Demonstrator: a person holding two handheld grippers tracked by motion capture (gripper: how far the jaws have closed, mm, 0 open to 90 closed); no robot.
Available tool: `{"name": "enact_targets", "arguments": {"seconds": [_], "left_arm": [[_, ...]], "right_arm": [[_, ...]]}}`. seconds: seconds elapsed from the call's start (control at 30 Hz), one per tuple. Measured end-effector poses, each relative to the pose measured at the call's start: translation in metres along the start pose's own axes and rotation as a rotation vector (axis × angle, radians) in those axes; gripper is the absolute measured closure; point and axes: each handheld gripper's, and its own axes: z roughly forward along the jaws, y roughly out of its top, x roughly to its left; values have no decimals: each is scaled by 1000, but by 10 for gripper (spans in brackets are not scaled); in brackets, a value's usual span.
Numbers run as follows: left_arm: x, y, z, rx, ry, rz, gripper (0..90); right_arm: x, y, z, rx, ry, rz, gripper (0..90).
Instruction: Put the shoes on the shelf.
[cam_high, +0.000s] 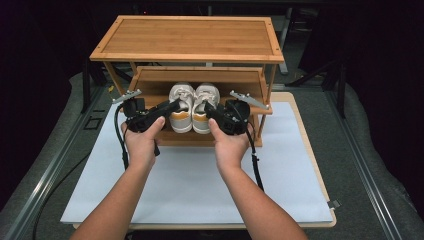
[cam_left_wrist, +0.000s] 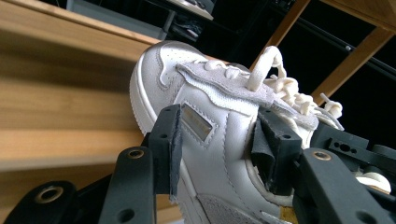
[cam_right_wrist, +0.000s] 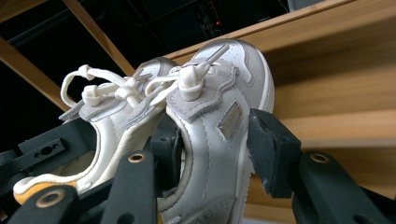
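Note:
A pair of white sneakers with cream laces and orange heels sits at the front of the lower shelf (cam_high: 200, 77) of a bamboo shoe rack (cam_high: 190, 37). My left gripper (cam_high: 175, 106) (cam_left_wrist: 222, 149) is shut on the left shoe (cam_high: 181, 95) (cam_left_wrist: 210, 121), with one jaw on its outer side and the other inside the opening. My right gripper (cam_high: 207, 107) (cam_right_wrist: 217, 149) grips the right shoe (cam_high: 205, 94) (cam_right_wrist: 219, 107) the same way. I cannot tell whether the soles rest on the shelf.
The rack stands at the far end of a white mat (cam_high: 200, 185) on a wooden board. Its top shelf overhangs the shoes and its legs (cam_high: 270, 85) flank them. Cables (cam_high: 256, 167) trail from both grippers. Dark floor surrounds the table.

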Motion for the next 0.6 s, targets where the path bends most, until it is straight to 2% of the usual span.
{"name": "enact_targets", "arguments": {"seconds": [0.3, 0.6], "left_arm": [[7, 7, 21, 29, 11, -5, 556], [15, 9, 29, 35, 11, -13, 557]], "right_arm": [[-11, 10, 18, 15, -9, 7, 561], [-14, 13, 28, 28, -19, 3, 561]]}}
